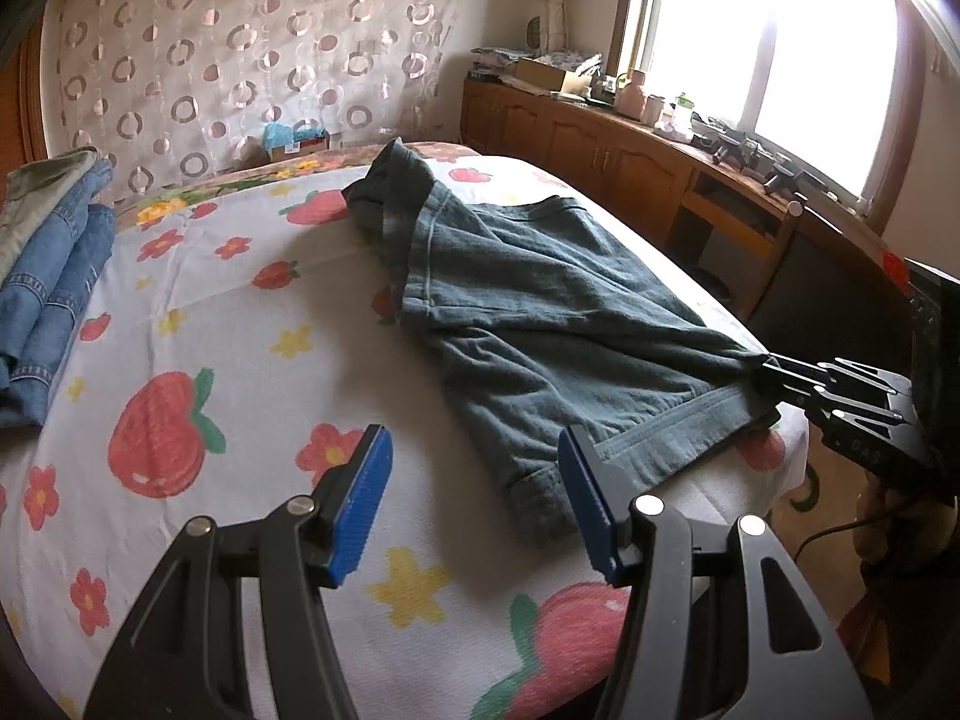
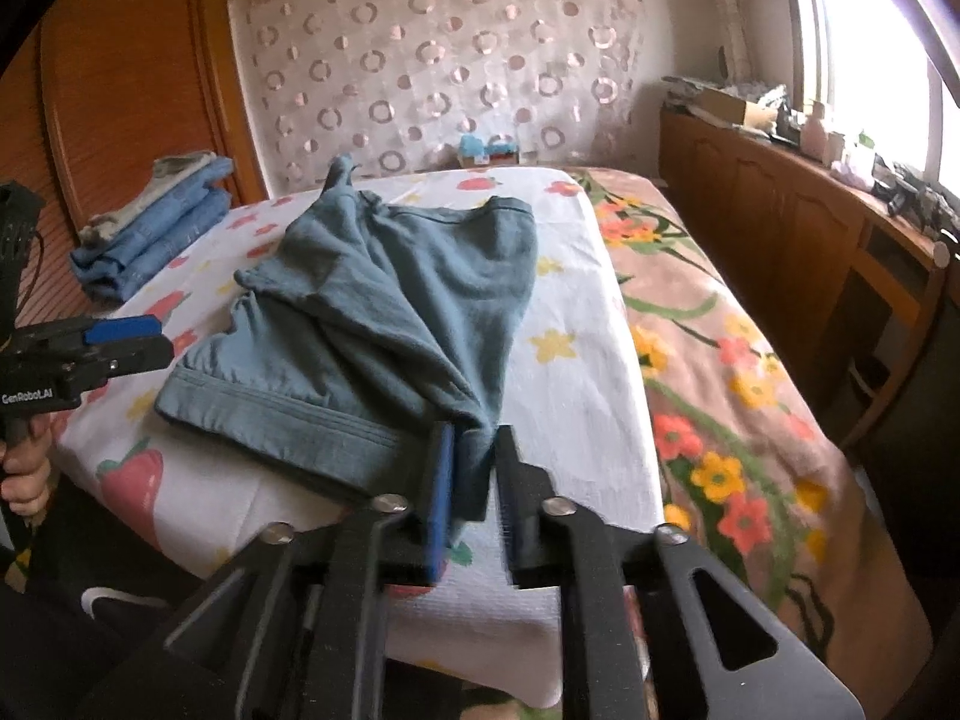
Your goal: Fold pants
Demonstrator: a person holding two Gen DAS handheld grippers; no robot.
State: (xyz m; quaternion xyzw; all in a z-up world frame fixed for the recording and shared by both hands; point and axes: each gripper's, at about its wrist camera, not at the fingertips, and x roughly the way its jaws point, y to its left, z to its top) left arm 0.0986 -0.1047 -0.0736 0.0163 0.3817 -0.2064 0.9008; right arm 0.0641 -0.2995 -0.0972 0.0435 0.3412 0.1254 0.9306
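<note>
Dark teal pants (image 2: 384, 306) lie partly folded on the bed (image 2: 576, 396), over the fruit-and-flower sheet, hem edge nearest the foot. Right gripper (image 2: 471, 480): fingers slightly apart, a corner of the pants' hem between them; whether the pads still press on the cloth I cannot tell (picture blurred there). Left gripper (image 1: 474, 504): fingers apart, nothing between them, hovering just beside the hem's other corner. Stack of folded jeans (image 1: 54, 276) lies at the bed's far side.
</note>
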